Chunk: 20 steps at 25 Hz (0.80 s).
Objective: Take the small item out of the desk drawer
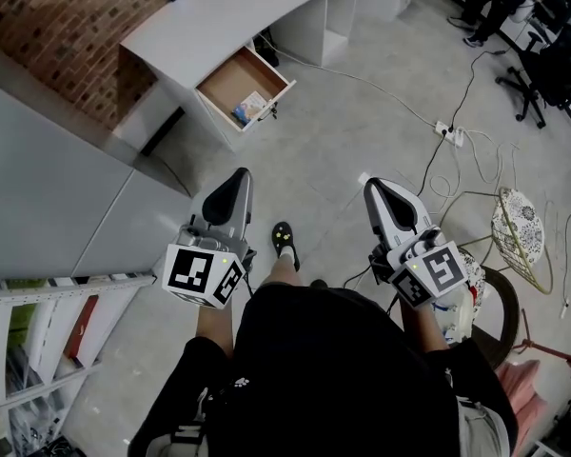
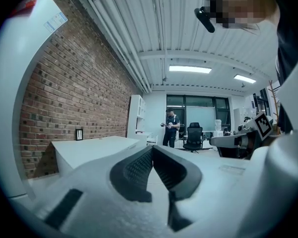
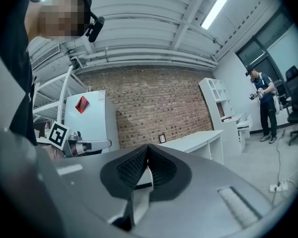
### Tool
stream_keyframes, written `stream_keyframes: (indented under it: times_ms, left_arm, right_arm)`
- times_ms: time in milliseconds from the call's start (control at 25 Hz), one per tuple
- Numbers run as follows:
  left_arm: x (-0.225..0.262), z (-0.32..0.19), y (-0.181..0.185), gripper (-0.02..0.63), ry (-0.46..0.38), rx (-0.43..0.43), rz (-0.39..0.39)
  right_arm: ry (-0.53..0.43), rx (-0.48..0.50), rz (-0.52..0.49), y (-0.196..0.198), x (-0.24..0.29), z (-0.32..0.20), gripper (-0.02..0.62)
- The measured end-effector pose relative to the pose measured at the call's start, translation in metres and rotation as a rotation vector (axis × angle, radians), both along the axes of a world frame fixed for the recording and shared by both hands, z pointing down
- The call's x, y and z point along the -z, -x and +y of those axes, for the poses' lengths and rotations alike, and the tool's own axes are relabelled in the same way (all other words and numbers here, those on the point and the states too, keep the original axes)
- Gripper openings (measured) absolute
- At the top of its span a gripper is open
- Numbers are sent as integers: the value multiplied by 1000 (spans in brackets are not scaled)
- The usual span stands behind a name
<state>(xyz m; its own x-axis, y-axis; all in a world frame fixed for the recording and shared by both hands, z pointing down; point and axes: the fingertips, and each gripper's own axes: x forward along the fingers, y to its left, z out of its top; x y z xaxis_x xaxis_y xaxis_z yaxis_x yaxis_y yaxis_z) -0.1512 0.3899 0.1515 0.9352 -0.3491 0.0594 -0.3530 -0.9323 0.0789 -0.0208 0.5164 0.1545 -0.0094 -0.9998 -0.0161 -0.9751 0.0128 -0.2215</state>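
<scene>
The white desk (image 1: 228, 8) stands by the brick wall, some way ahead of me. Its wooden drawer (image 1: 230, 76) is pulled open toward the floor. Small items lie at the drawer's front: a white one (image 1: 254, 105) and a blue one (image 1: 239, 115). My left gripper (image 1: 240, 175) and right gripper (image 1: 373, 187) are held close to the person's body, far short of the drawer. Both are shut with nothing between their pads. The left gripper (image 2: 152, 148) points along the desk (image 2: 89, 150). The right gripper (image 3: 148, 147) faces the desk (image 3: 198, 142) and brick wall.
Cables and a power strip (image 1: 450, 133) cross the floor at right. A patterned round seat (image 1: 517, 225) and an office chair (image 1: 552, 65) stand further right. A grey cabinet (image 1: 57, 188) and metal shelving (image 1: 38, 350) fill the left. Another person (image 2: 171, 128) stands far off.
</scene>
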Motion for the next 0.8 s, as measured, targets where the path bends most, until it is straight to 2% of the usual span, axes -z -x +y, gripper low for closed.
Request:
stream_keyframes:
  times_ms: [480,800]
  left_arm:
    - [-30,-88,-5,-2,74,65,-52]
    - [-42,-149,-14,5,93,97,-65]
  right_arm:
    - [61,44,-9,-21,-16,-92,9]
    - [90,86,3,-29,-23,-156,9]
